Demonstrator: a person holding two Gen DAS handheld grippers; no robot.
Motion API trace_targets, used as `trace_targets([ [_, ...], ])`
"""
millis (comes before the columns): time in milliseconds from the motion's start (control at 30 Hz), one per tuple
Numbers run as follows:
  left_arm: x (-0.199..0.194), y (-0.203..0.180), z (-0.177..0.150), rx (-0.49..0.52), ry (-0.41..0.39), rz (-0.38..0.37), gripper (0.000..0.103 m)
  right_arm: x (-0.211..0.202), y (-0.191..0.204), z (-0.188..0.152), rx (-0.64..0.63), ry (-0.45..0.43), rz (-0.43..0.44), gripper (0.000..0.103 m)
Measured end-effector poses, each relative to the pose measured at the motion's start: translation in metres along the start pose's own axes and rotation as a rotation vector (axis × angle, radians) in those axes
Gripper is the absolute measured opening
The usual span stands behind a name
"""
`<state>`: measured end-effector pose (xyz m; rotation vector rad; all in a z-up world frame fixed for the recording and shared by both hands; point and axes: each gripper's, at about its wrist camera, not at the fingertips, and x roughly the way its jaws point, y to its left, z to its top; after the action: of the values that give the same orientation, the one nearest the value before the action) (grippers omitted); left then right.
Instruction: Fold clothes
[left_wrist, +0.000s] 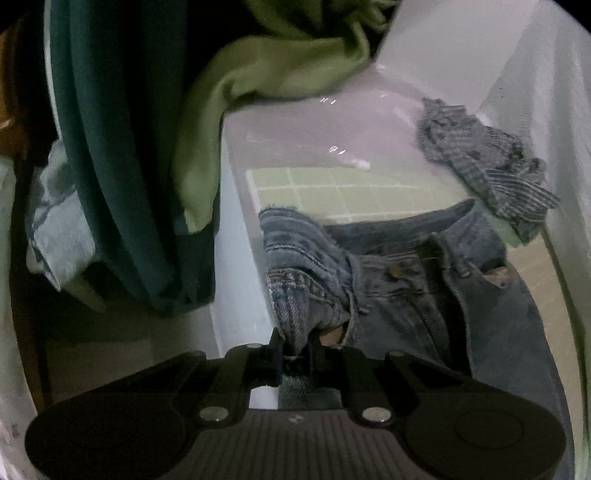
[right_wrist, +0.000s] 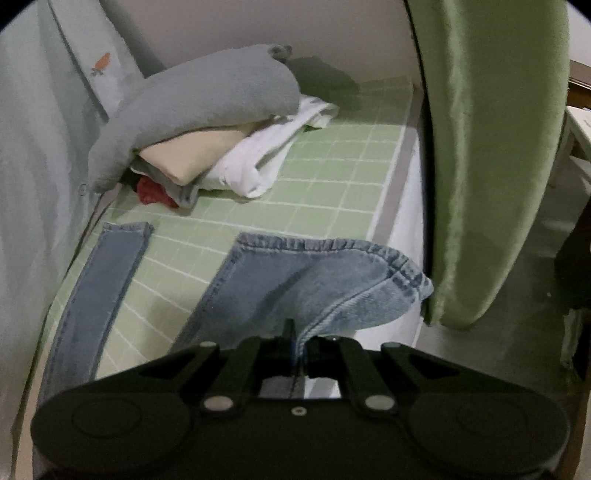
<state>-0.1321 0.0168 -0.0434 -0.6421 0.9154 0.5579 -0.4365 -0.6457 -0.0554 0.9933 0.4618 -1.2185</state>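
A pair of blue jeans (left_wrist: 406, 288) lies on a green checked bed sheet (left_wrist: 332, 192). My left gripper (left_wrist: 295, 345) is shut on the jeans' waistband corner, which bunches up just ahead of the fingers; the button and fly show to the right. In the right wrist view, my right gripper (right_wrist: 299, 341) is shut on the side seam of one jeans leg (right_wrist: 295, 277) near its hem, lifting the cloth into a ridge. The other leg (right_wrist: 107, 273) lies flat to the left on the sheet (right_wrist: 332, 177).
A striped grey cloth (left_wrist: 491, 162) lies crumpled beyond the waistband. Green fabric (left_wrist: 266, 81) and teal fabric (left_wrist: 122, 147) hang to the left. In the right wrist view a pile of clothes (right_wrist: 207, 140), grey, beige, white and red, sits at the far end. A green hanging cloth (right_wrist: 491, 147) borders the bed's right edge.
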Motion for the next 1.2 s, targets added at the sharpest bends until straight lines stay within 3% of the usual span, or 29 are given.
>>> trace_targets([
  [333,-0.042,-0.07,0.023,0.046,-0.145,-0.166,0.013,0.003,0.062,0.03,0.029,-0.075,0.211,0.004],
  [567,-0.042,-0.126,0.034,0.07,-0.198,-0.224,0.013,0.009,0.128,0.059,-0.01,-0.158,0.32,0.004],
  [800,-0.016,-0.172,0.04,0.073,-0.194,-0.215,0.013,0.038,0.177,0.071,-0.001,-0.152,0.292,0.004],
  [1033,0.043,-0.248,0.058,0.067,-0.166,-0.187,0.013,0.119,0.286,0.085,-0.112,-0.082,0.228,0.004],
  [1133,0.072,-0.292,0.067,0.16,-0.136,-0.155,0.026,0.168,0.342,0.089,-0.17,-0.008,0.229,0.007],
  [1200,0.074,-0.303,0.067,0.183,-0.143,-0.162,0.034,0.197,0.373,0.09,-0.202,0.046,0.236,0.022],
])
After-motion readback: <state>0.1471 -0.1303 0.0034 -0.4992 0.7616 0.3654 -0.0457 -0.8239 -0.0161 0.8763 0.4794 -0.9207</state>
